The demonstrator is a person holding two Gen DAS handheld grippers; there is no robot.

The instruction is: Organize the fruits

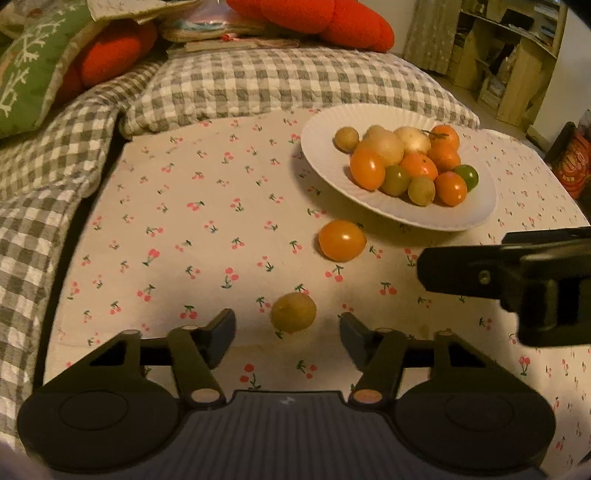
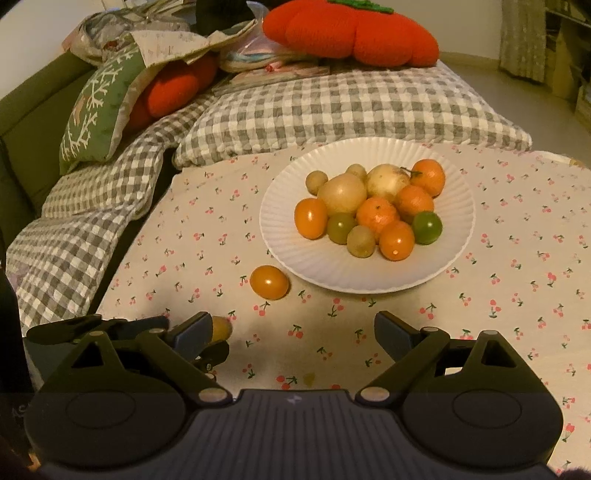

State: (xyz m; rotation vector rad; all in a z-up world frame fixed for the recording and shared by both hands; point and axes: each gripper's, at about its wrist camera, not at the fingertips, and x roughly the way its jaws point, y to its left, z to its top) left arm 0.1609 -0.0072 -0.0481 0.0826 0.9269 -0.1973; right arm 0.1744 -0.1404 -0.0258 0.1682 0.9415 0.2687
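A white plate (image 1: 476,214) holds several fruits: orange, green, pale yellow and brownish ones; it also shows in the right wrist view (image 2: 280,236). An orange tomato-like fruit (image 1: 341,240) lies on the cloth just in front of the plate, also visible in the right wrist view (image 2: 269,282). A small brownish-yellow fruit (image 1: 293,312) lies nearer, between and just beyond the tips of my open left gripper (image 1: 287,334); it is partly hidden in the right wrist view (image 2: 221,328). My right gripper (image 2: 291,332) is open and empty; in the left wrist view it shows at the right (image 1: 517,273).
The fruits lie on a white cherry-print cloth (image 1: 184,240). Grey checked pillows (image 1: 280,85) border it behind and on the left. Red plush cushions (image 2: 351,29) and a green cushion (image 2: 96,107) lie farther back. Shelves (image 1: 509,55) stand at the far right.
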